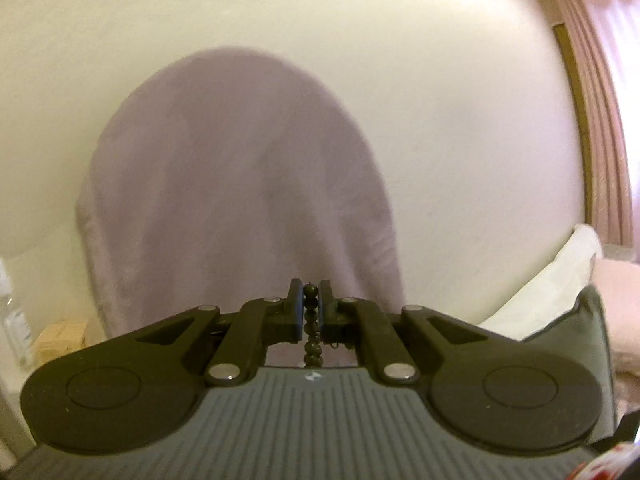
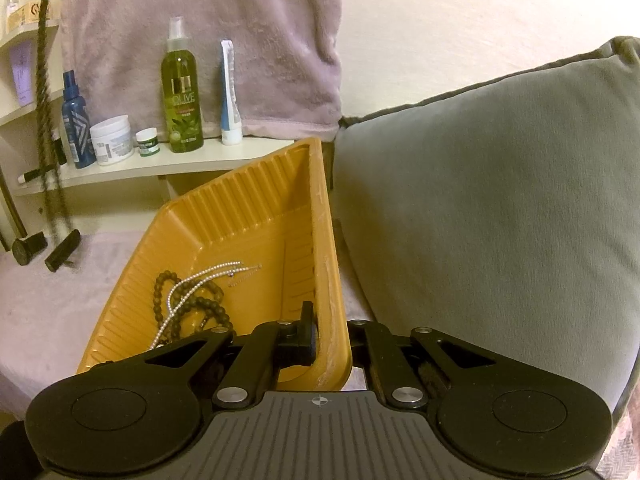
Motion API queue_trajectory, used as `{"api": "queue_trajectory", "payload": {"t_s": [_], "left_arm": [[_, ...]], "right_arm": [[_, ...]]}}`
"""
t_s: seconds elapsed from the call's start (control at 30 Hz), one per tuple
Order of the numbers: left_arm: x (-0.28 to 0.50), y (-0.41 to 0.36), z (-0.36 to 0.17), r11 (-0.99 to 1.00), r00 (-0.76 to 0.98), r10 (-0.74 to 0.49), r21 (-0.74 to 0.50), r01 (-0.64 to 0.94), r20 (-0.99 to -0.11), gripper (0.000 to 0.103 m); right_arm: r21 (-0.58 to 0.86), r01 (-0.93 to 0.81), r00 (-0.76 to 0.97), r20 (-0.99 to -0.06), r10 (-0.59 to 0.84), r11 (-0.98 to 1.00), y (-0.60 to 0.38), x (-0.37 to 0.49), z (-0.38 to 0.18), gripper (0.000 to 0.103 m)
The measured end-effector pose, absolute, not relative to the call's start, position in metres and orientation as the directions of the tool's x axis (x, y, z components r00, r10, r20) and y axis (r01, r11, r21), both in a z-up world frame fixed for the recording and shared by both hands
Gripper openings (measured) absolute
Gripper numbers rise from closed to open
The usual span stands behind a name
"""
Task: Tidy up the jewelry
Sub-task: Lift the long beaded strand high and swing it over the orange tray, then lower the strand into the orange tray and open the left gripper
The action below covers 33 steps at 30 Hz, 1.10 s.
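My left gripper (image 1: 311,300) is shut on a dark beaded necklace (image 1: 311,312). The beads run between the pads and hang down toward the camera. It is held up in front of a mauve towel (image 1: 240,184). My right gripper (image 2: 326,330) is shut on the right rim of an orange plastic tray (image 2: 248,216), which is tilted. Only its left finger (image 2: 306,334) shows; the right one is hidden behind the rim. In the tray lie a dark beaded necklace (image 2: 200,306), a silver bead chain (image 2: 192,286) and a thin chain (image 2: 244,274).
A grey cushion (image 2: 492,200) stands right of the tray and also shows in the left wrist view (image 1: 568,336). A shelf (image 2: 160,162) behind holds an olive spray bottle (image 2: 181,92), a blue bottle (image 2: 76,124), jars and a tube. A rope (image 2: 46,80) hangs at left.
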<state>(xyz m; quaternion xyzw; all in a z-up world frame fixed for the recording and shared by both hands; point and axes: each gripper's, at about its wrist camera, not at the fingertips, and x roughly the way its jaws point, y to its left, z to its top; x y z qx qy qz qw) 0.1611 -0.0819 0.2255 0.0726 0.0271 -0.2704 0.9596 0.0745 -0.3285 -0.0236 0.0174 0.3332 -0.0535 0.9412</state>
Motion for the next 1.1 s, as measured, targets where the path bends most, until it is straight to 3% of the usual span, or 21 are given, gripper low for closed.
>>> {"api": "queue_trajectory", "payload": {"t_s": [0.2, 0.37, 0.73, 1.1], "left_arm": [[0.156, -0.106, 0.245, 0.807, 0.816, -0.575, 0.123, 0.577, -0.055, 0.006], [0.158, -0.133, 0.236, 0.767, 0.776, -0.625, 0.119, 0.63, -0.085, 0.006], [0.17, -0.185, 0.161, 0.688, 0.684, -0.668, 0.107, 0.718, -0.293, 0.006], [0.179, -0.202, 0.078, 0.673, 0.609, -0.631, 0.05, 0.738, -0.48, 0.006]], "right_arm": [[0.006, 0.118, 0.771, -0.63, -0.088, 0.993, -0.331, 0.075, -0.025, 0.005], [0.018, 0.123, 0.771, -0.632, -0.084, 0.992, -0.334, 0.075, -0.026, 0.005], [0.037, 0.129, 0.766, -0.638, -0.076, 0.991, -0.34, 0.075, -0.032, 0.004], [0.045, 0.131, 0.765, -0.64, -0.072, 0.99, -0.341, 0.074, -0.033, 0.004]]}}
